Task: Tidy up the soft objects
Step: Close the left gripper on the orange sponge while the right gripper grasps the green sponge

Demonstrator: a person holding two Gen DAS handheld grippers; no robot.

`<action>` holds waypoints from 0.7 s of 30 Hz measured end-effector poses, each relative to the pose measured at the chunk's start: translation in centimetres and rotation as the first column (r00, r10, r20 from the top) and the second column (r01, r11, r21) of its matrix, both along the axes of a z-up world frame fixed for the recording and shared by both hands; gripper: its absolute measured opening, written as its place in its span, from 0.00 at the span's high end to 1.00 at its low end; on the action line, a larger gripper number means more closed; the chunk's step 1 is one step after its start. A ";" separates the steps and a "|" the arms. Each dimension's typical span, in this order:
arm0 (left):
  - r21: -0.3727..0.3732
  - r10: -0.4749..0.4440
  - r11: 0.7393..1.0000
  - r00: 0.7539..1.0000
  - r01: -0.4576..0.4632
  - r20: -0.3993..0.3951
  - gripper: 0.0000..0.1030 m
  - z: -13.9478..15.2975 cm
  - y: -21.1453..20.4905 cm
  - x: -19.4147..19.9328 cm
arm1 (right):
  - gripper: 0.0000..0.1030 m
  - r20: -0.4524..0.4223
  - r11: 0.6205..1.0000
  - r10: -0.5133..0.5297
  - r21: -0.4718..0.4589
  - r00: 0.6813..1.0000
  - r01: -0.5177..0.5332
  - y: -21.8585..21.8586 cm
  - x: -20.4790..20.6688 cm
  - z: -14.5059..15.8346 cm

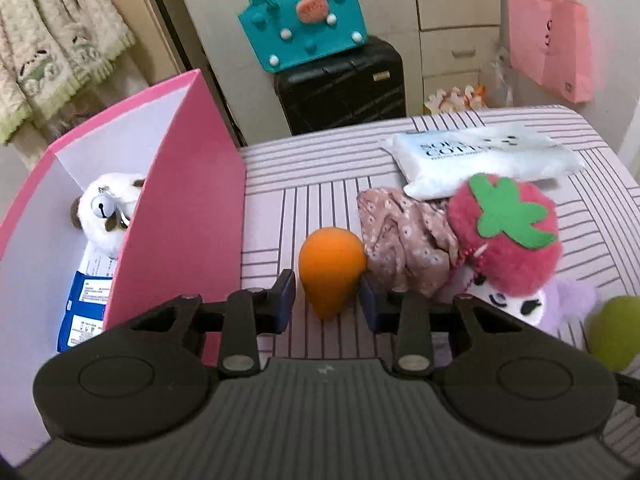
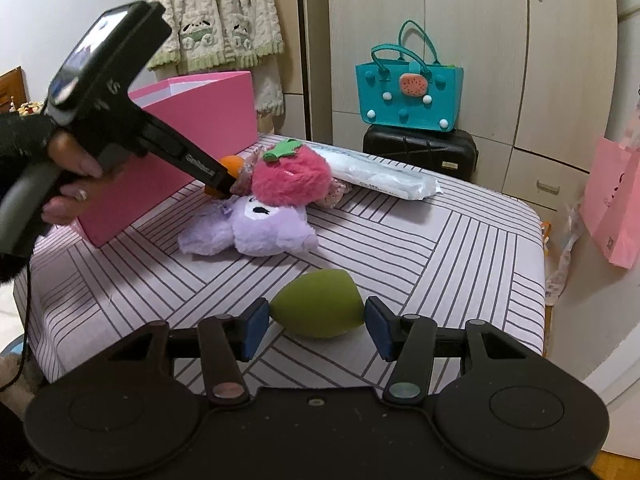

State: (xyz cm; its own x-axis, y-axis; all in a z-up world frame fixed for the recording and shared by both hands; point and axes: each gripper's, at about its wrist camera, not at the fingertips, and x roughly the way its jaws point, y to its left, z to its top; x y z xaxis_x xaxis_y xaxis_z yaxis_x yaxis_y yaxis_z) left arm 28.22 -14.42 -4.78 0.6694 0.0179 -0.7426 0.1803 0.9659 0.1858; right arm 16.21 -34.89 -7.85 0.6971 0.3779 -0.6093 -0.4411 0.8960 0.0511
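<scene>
A surface [image 2: 400, 240] under a pale pink cloth with dark stripes fills the middle of both views, and behind it the room shows cream cupboards [image 2: 472, 40], a black suitcase [image 2: 420, 152] with a teal bag [image 2: 408, 96] on top, a pink paper bag [image 1: 550, 44] at the upper right of the left wrist view, and a knitted garment [image 2: 216, 12] hanging at the upper left of the right wrist view. A pink box [image 1: 180, 208] stands at the left edge of the surface; inside it a white plush toy [image 1: 106, 208] and blue packets [image 1: 86, 308] are partly hidden by its wall. In the centre of the left wrist view the left gripper [image 1: 326, 300] has its jaws around an orange sponge [image 1: 330, 268]; the right pad seems to touch it, the left shows a thin gap, so a firm grip cannot be told. Right of the sponge lie a floral cloth [image 1: 400, 240], a strawberry plush [image 1: 508, 236] and a white packet [image 1: 480, 156]. In the lower centre of the right wrist view the right gripper [image 2: 316, 320] straddles a green sponge [image 2: 318, 304] that rests on the surface, the pads at its two ends, and whether they press it is unclear. A purple plush [image 2: 260, 228] lies beneath the strawberry plush, its face partly covered. A hand [image 2: 68, 176] on the left gripper is cut off at the left edge.
</scene>
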 end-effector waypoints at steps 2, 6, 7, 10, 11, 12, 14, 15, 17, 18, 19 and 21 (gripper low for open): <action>-0.027 0.004 1.000 1.000 -0.004 -0.011 0.65 -0.2 0.1 0.1 | 0.44 -0.002 1.000 0.004 -0.005 1.000 -0.005 0.0 0.0 0.0; -0.037 0.025 0.999 1.000 -0.025 0.010 0.64 -0.7 0.1 0.3 | 0.46 -0.019 1.000 0.000 0.009 1.000 0.000 -0.2 0.1 0.2; -0.046 0.021 0.999 1.000 -0.021 0.012 0.64 -0.8 0.1 0.3 | 0.46 -0.023 1.000 0.000 0.016 1.000 0.001 -0.3 0.1 0.3; -0.034 0.010 0.999 0.999 -0.008 0.040 0.64 -1.2 0.0 0.4 | 0.46 -0.032 1.000 0.002 0.025 0.999 -0.001 -0.6 0.2 0.1; -0.031 0.021 0.999 0.998 -0.019 0.054 0.65 -1.3 0.0 0.4 | 0.46 -0.033 1.000 0.002 0.028 0.999 -0.001 -0.6 0.2 0.1; -0.048 0.035 0.998 0.997 -0.032 0.064 0.66 -1.2 0.2 0.3 | 0.46 -0.033 1.000 0.002 0.029 0.999 -0.001 -0.5 0.2 0.1; -0.092 0.039 0.995 0.998 -0.034 0.055 0.67 -1.2 0.6 0.1 | 0.46 -0.034 1.000 0.004 0.027 0.999 -0.003 -0.5 0.2 0.1; -0.110 0.050 0.993 0.997 -0.043 0.057 0.68 -1.3 0.8 0.0 | 0.46 -0.034 1.000 0.008 0.021 0.999 -0.007 -0.5 0.2 0.1; -0.109 0.064 0.993 0.995 -0.055 0.077 0.69 -1.3 0.9 -0.5 | 0.46 -0.032 1.000 0.011 0.019 0.999 -0.010 -0.5 0.3 0.1; -0.096 0.068 0.994 0.992 -0.058 0.103 0.69 -1.1 0.8 -0.9 | 0.46 -0.033 1.000 0.009 0.025 0.999 -0.009 -0.5 0.3 0.1; -0.077 0.073 0.995 0.989 -0.063 0.131 0.69 -1.1 0.7 -1.4 | 0.46 -0.036 0.999 0.007 0.034 0.999 -0.006 -0.6 0.4 0.0; -0.074 0.073 0.995 0.984 -0.061 0.162 0.69 -0.7 0.5 -2.4 | 0.47 -0.051 0.999 0.003 0.055 0.999 0.000 -0.9 0.7 -0.2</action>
